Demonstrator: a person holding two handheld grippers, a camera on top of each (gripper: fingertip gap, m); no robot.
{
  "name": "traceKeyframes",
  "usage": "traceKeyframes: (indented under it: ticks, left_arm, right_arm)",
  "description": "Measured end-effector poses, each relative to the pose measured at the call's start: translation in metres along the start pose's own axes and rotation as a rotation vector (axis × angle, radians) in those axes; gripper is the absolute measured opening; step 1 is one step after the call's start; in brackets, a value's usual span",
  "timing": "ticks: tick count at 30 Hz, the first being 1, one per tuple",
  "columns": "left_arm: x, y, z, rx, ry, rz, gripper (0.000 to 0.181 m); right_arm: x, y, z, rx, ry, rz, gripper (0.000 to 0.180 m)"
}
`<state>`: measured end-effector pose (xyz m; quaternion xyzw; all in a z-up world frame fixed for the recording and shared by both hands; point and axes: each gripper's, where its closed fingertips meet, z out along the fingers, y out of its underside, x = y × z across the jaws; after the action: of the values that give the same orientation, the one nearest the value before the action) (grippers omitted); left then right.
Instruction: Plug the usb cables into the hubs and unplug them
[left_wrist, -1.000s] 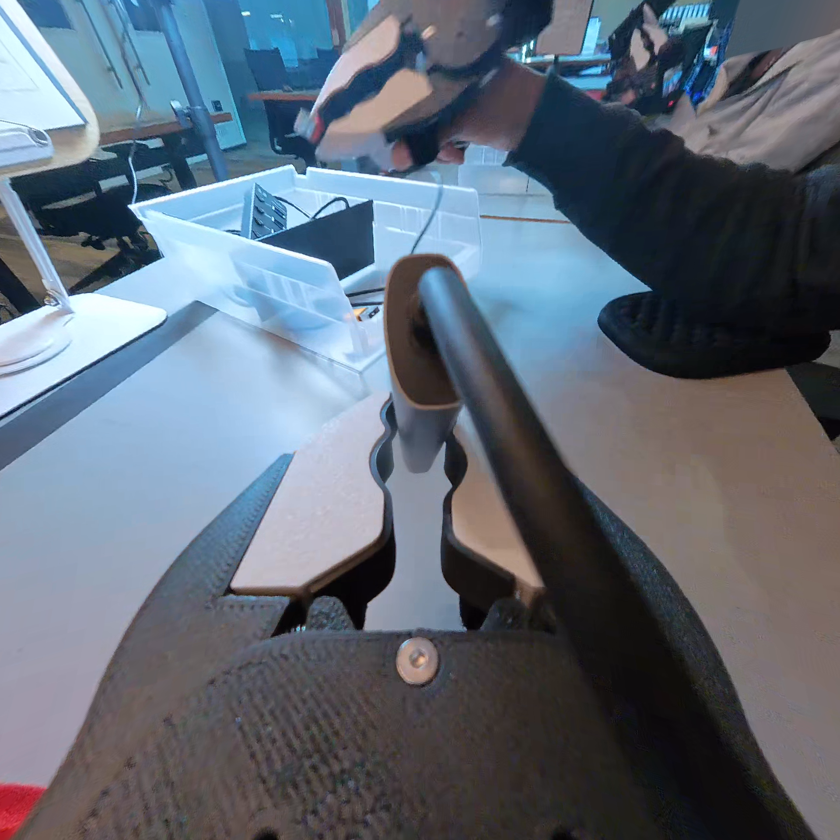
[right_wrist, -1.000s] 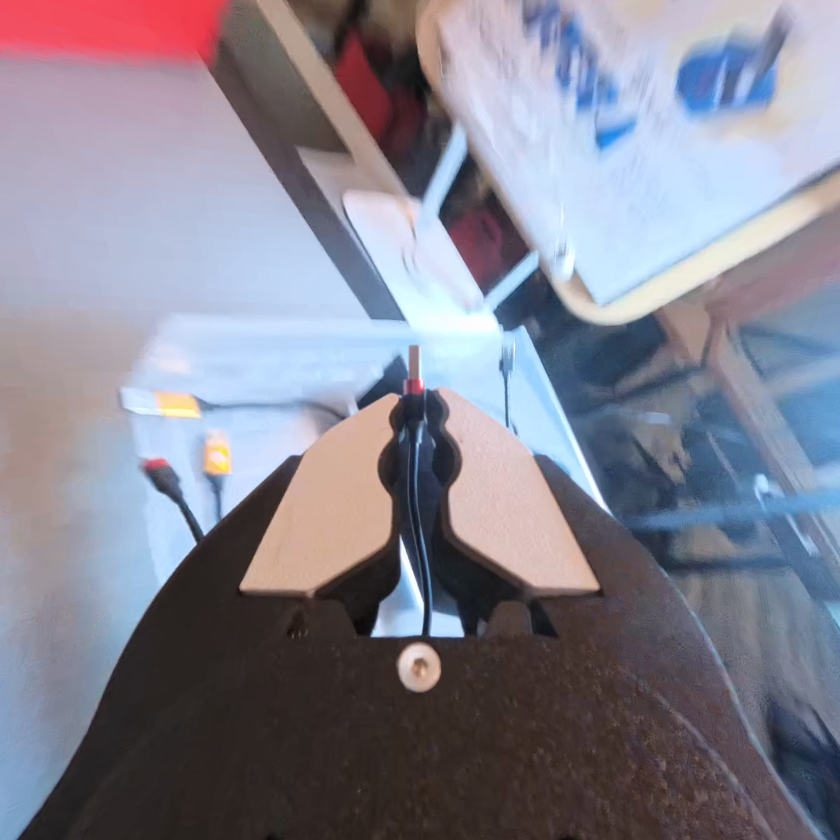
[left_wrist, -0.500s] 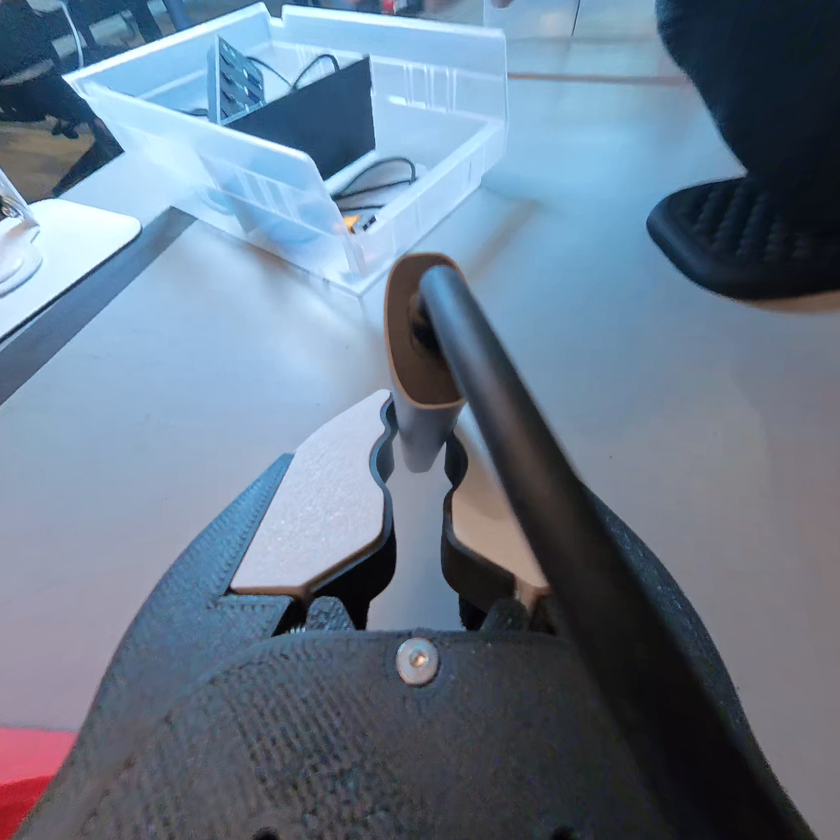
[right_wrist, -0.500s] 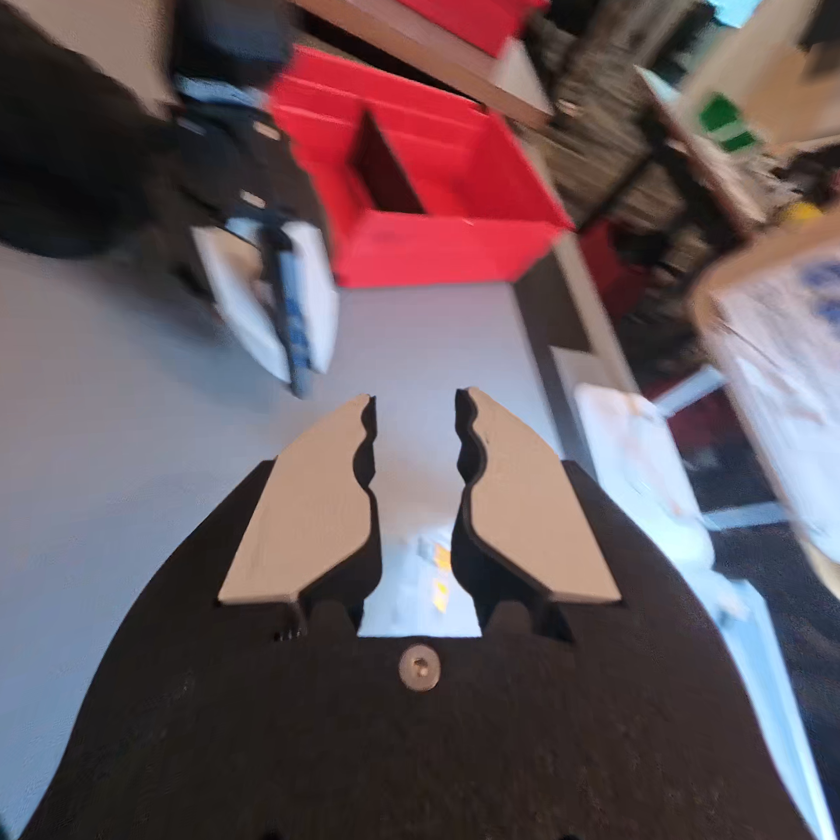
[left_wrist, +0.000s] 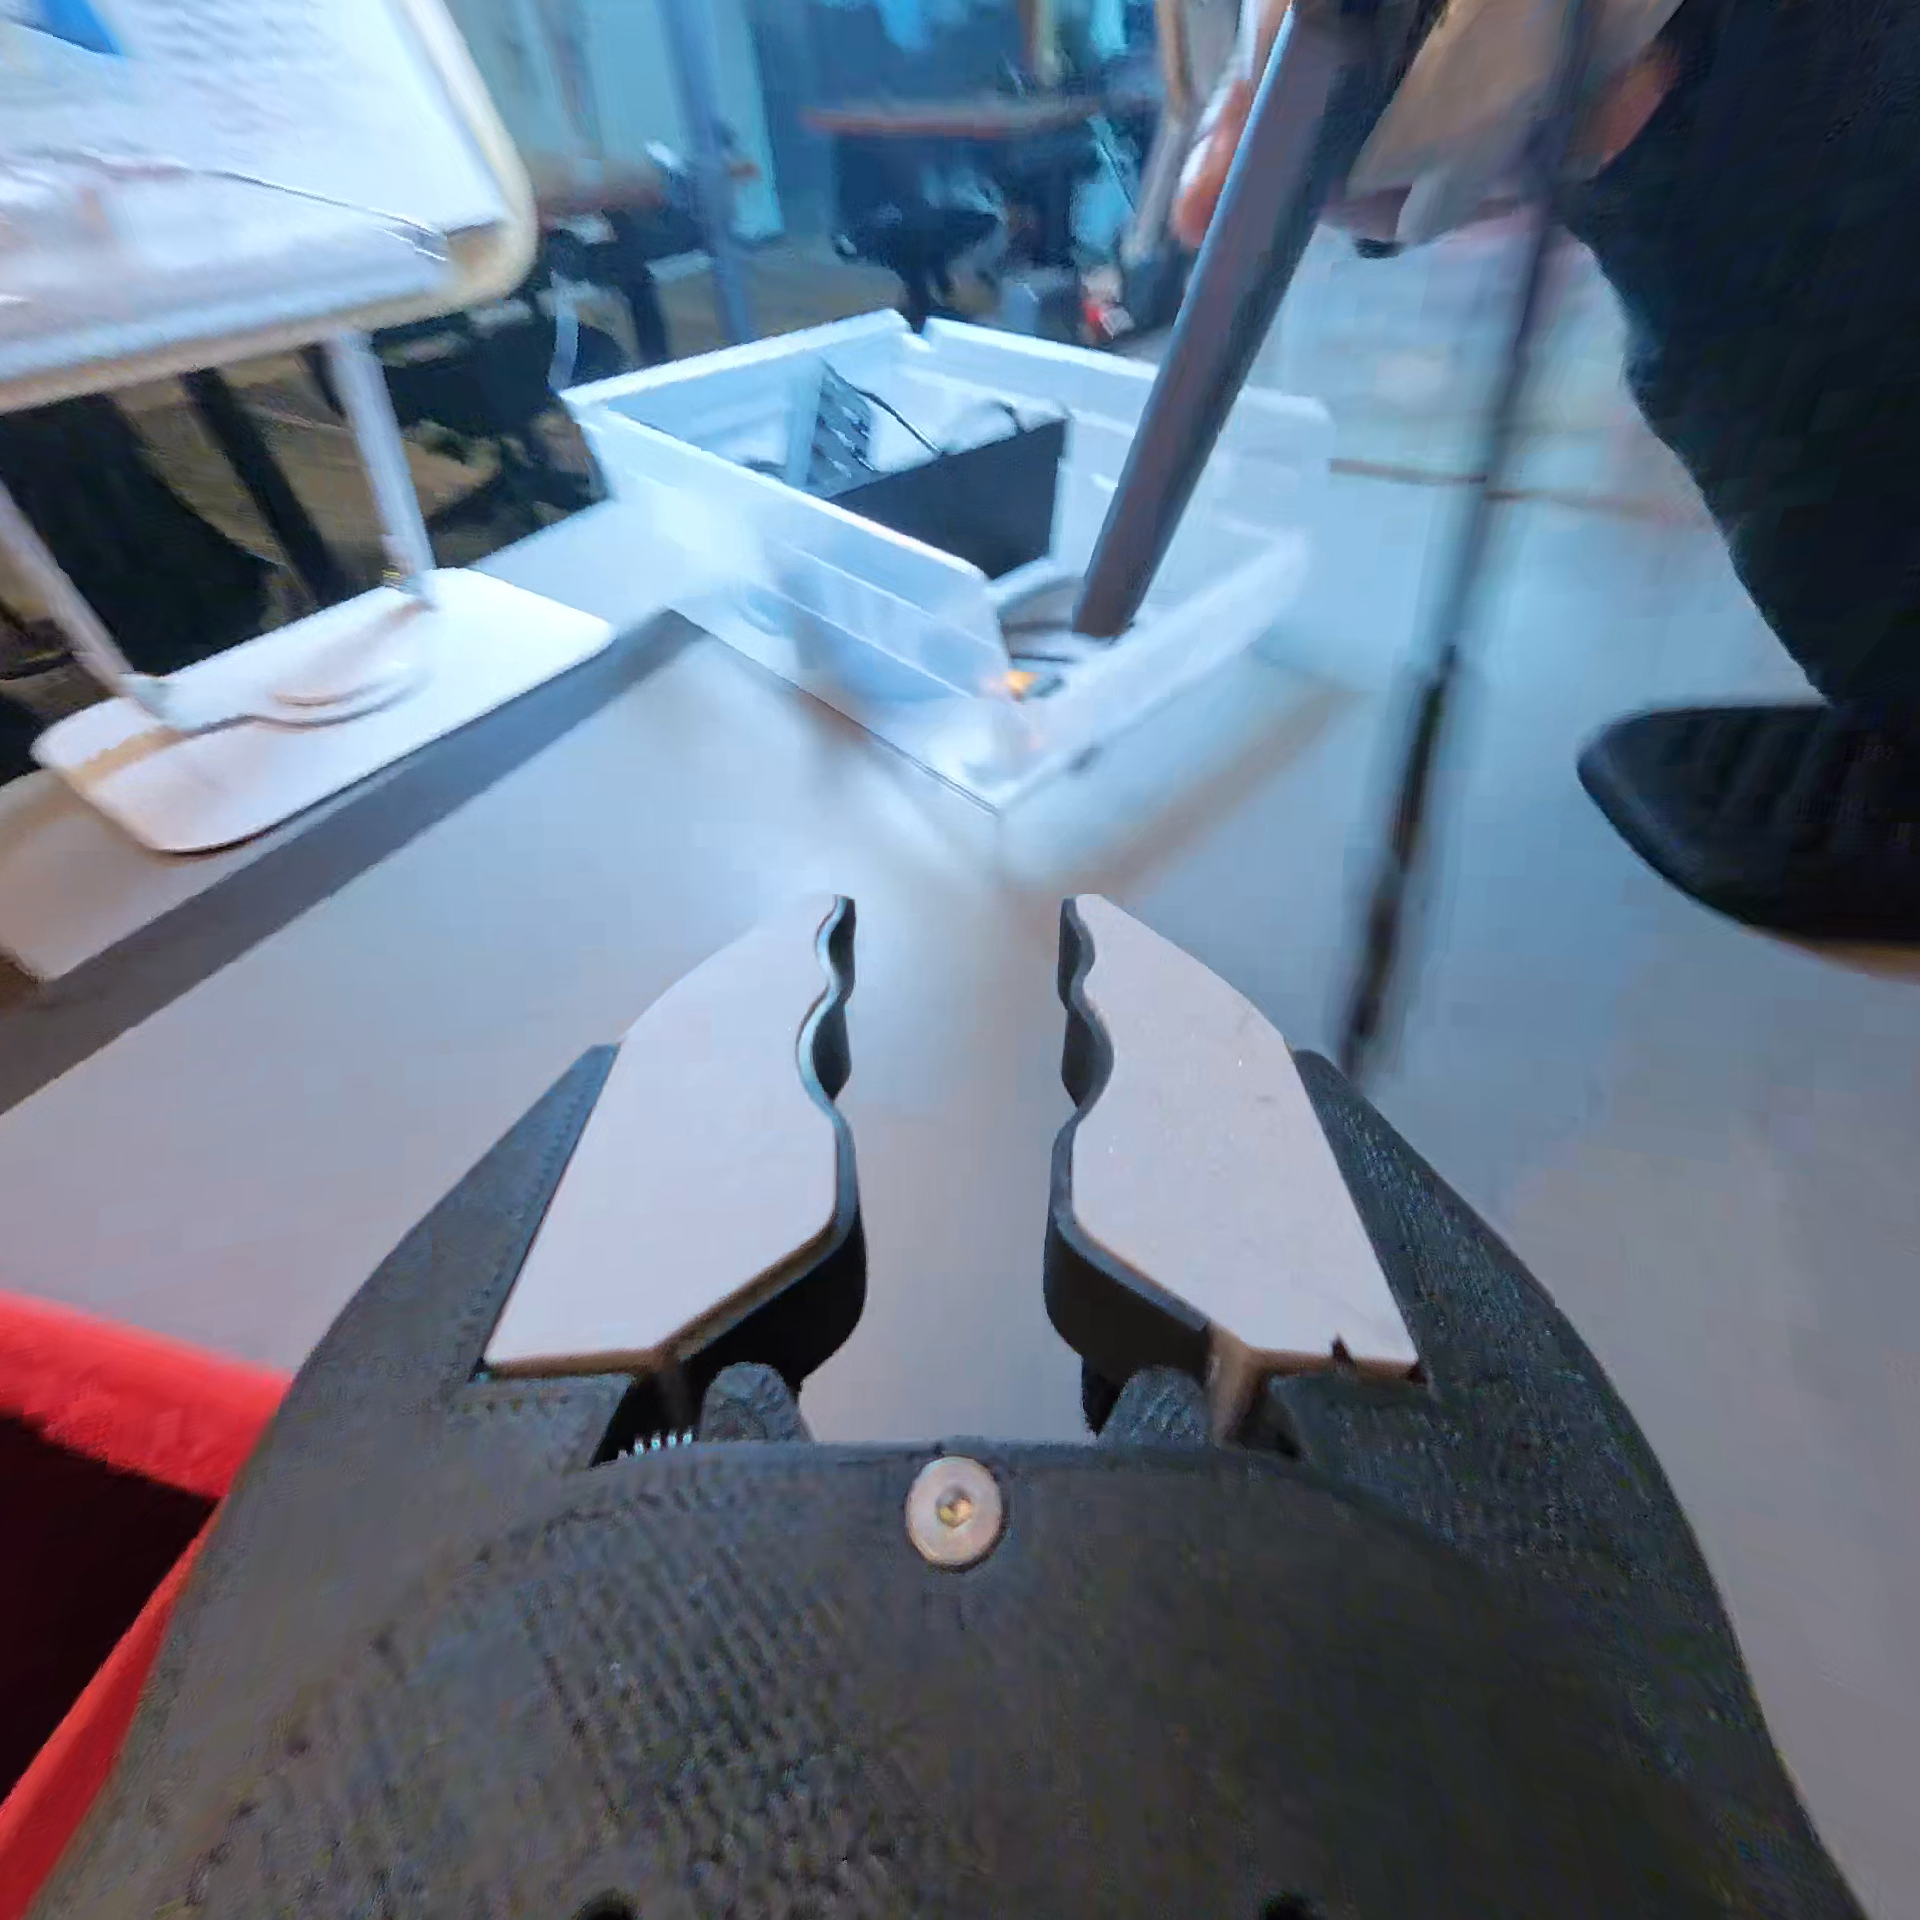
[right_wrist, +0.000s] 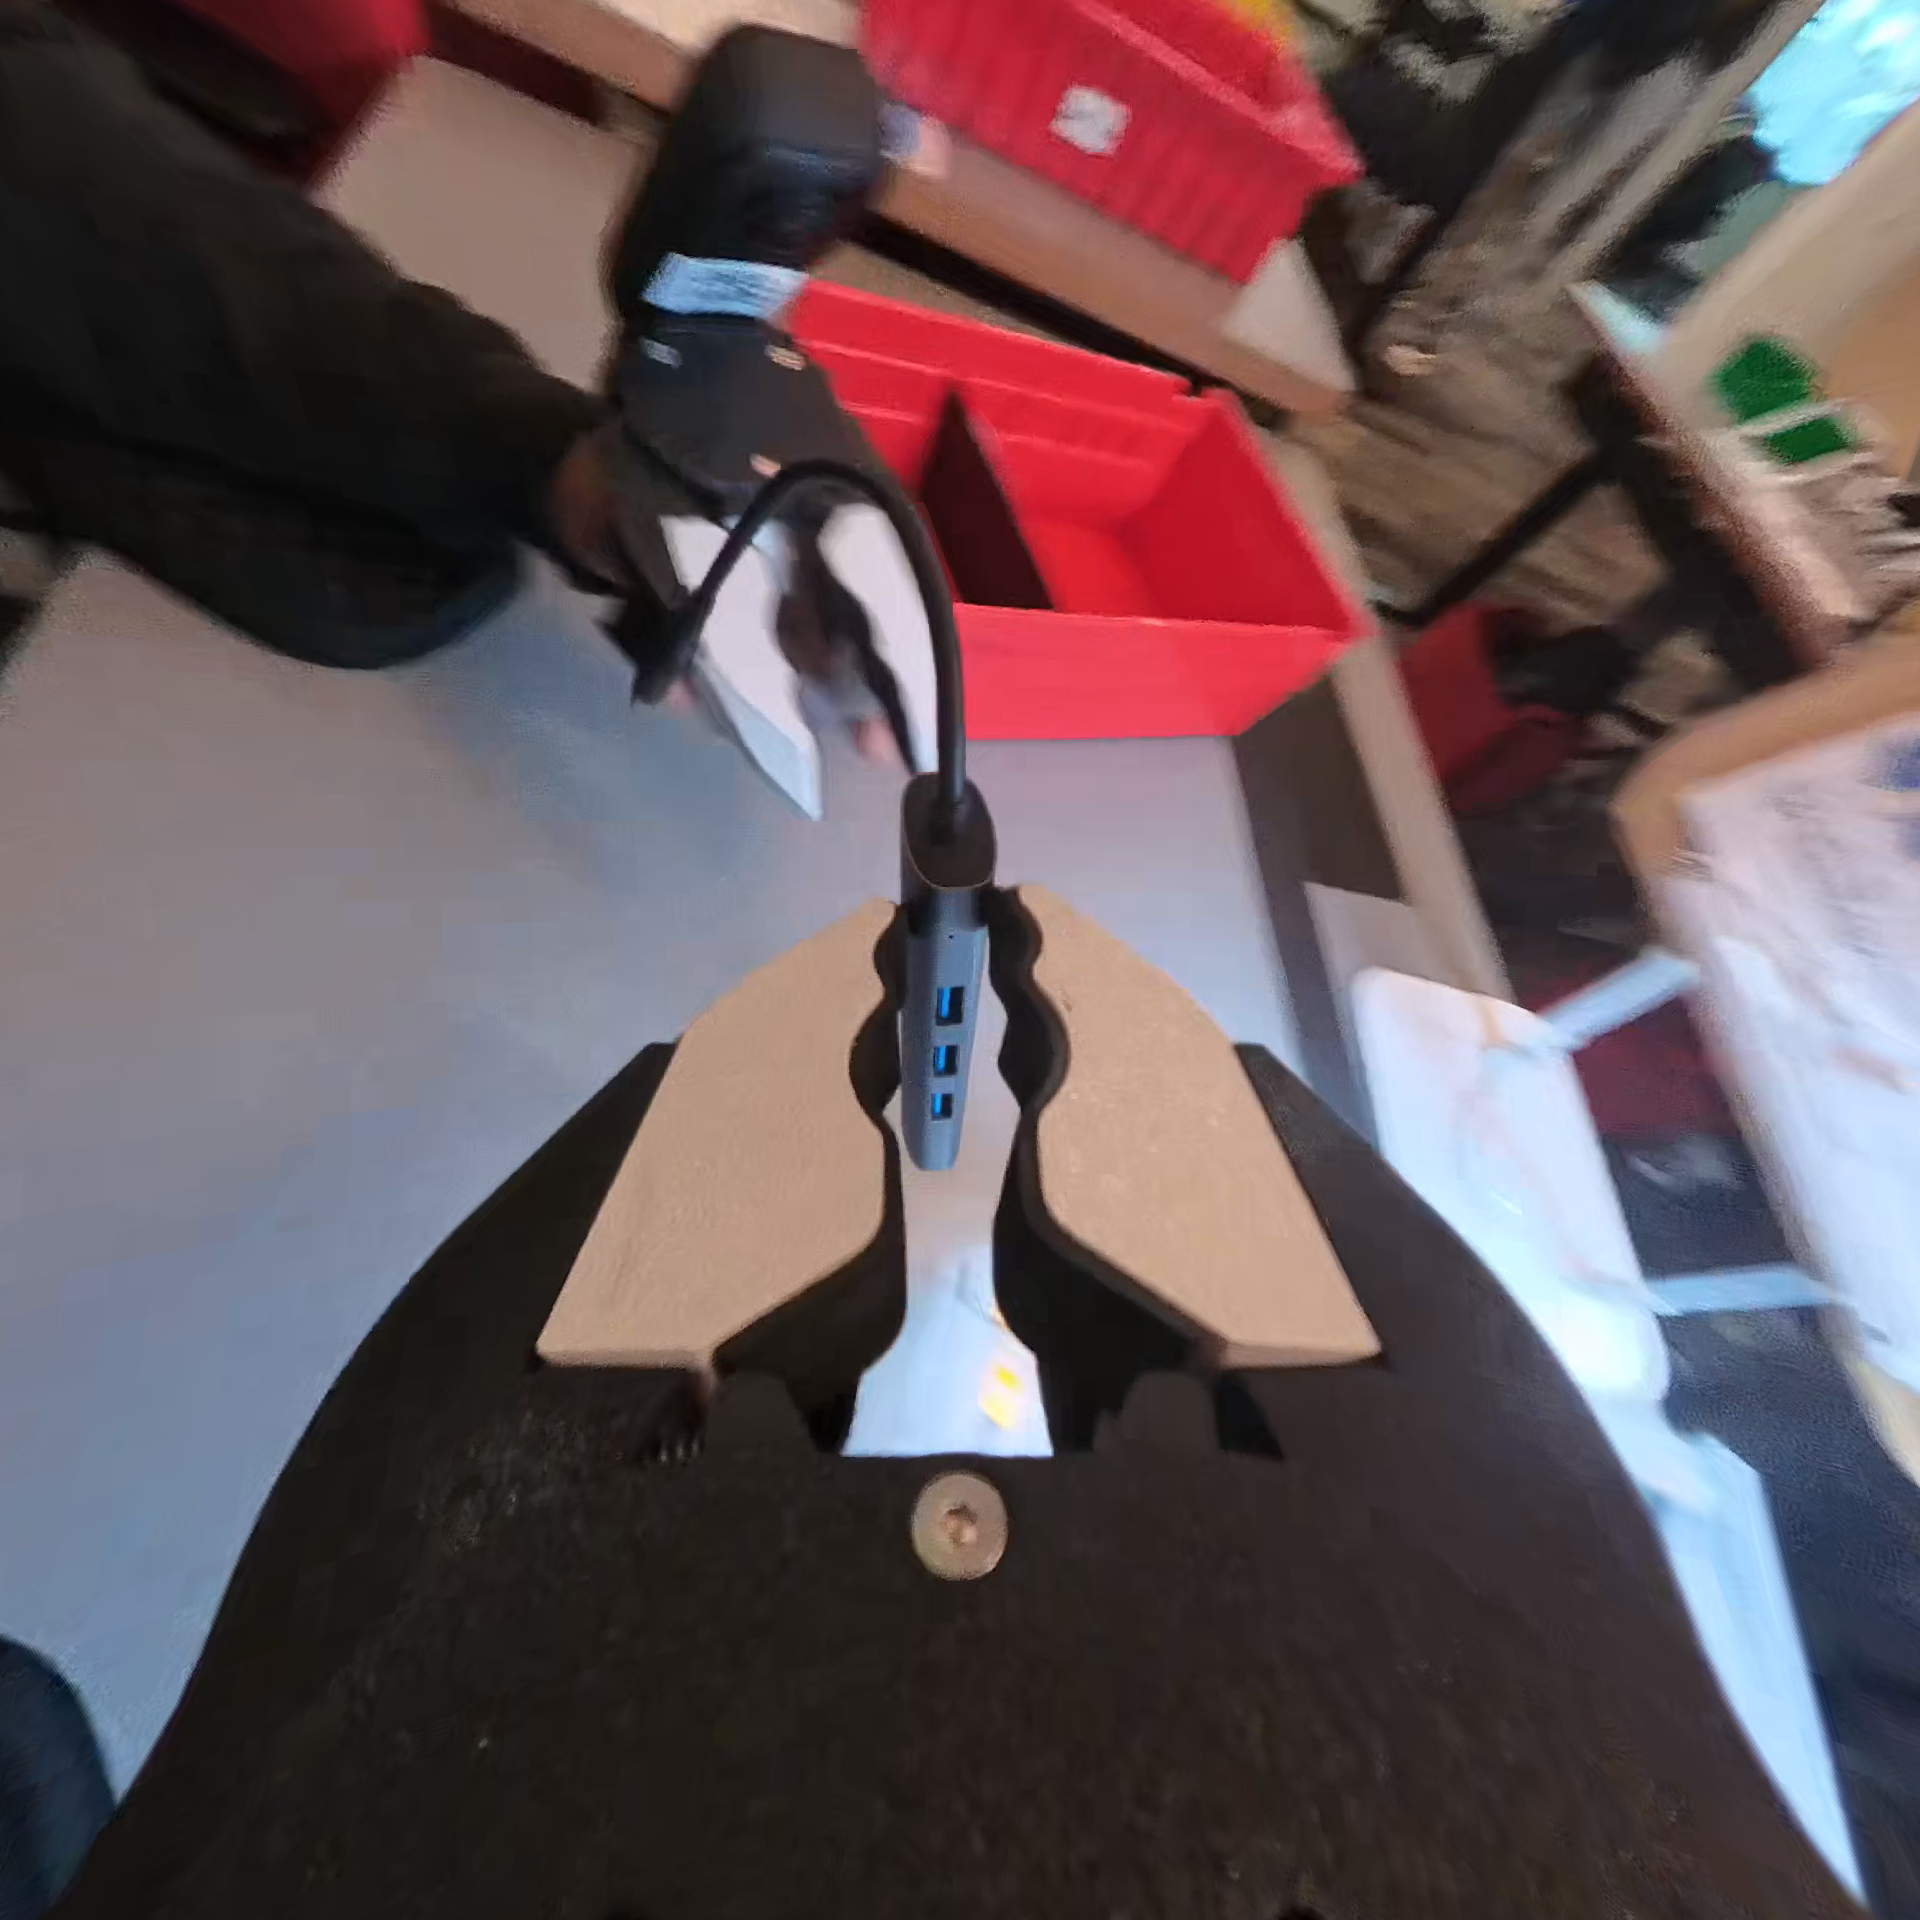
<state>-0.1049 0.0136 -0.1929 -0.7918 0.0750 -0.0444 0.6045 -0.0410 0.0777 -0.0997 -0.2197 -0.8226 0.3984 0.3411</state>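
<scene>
My right gripper (right_wrist: 951, 909) is shut on a grey USB hub (right_wrist: 940, 1039) with three blue ports, held upright above the grey table (right_wrist: 364, 987). The hub's black cable (right_wrist: 831, 488) arches away towards my left gripper (right_wrist: 758, 675), which shows blurred farther off. In the left wrist view my left gripper (left_wrist: 956, 914) is open and empty, low over the table (left_wrist: 520, 987). The hub shows there as a grey bar (left_wrist: 1184, 364) hanging from the right gripper over the white bin (left_wrist: 862, 613).
The white bin holds a black divider (left_wrist: 966, 499), cables and an orange plug (left_wrist: 1018, 681). A red bin (right_wrist: 1091, 644) stands behind the left gripper and shows at the lower left (left_wrist: 104, 1382). A white stand base (left_wrist: 312, 696) sits left. A dark sleeve (left_wrist: 1766, 416) crosses the right. Across from one pair of fingers to the other is roughly 12 centimeters.
My right gripper let go of a red-tipped cable over the white bin, swung round and shut on the hub. My left gripper released the hub and now stands open.
</scene>
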Motion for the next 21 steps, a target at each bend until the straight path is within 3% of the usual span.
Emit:
traceKeyframes:
  ticks: [2,6,12,16,17,19,21]
  left_arm:
    - [-0.016,-0.011,-0.01,0.079,-0.052,-0.057,0.036]
    - [-0.025,-0.022,-0.02,0.138,-0.11,-0.051,0.035]
    - [-0.02,-0.013,-0.013,0.1,-0.1,-0.026,0.033]
    - [-0.021,-0.007,-0.01,0.084,-0.095,-0.033,0.033]
    - [-0.021,-0.006,-0.01,0.08,-0.095,-0.037,0.033]
    - [-0.024,-0.005,-0.01,0.074,-0.099,-0.048,0.034]
    - [-0.027,-0.005,-0.012,0.079,-0.103,-0.064,0.036]
  right_arm:
    - [0.05,0.014,-0.032,-0.091,0.19,0.001,0.015]
    - [0.138,0.078,-0.081,-0.446,0.462,0.01,0.015]
    - [0.188,0.188,-0.087,-0.807,0.494,0.059,0.015]
    - [0.188,0.233,-0.064,-0.785,0.435,0.182,0.018]
    - [0.188,0.237,-0.061,-0.755,0.421,0.235,0.029]
    - [0.188,0.237,-0.062,-0.699,0.41,0.343,0.047]
    - [0.188,0.218,-0.066,-0.592,0.418,0.395,0.051]
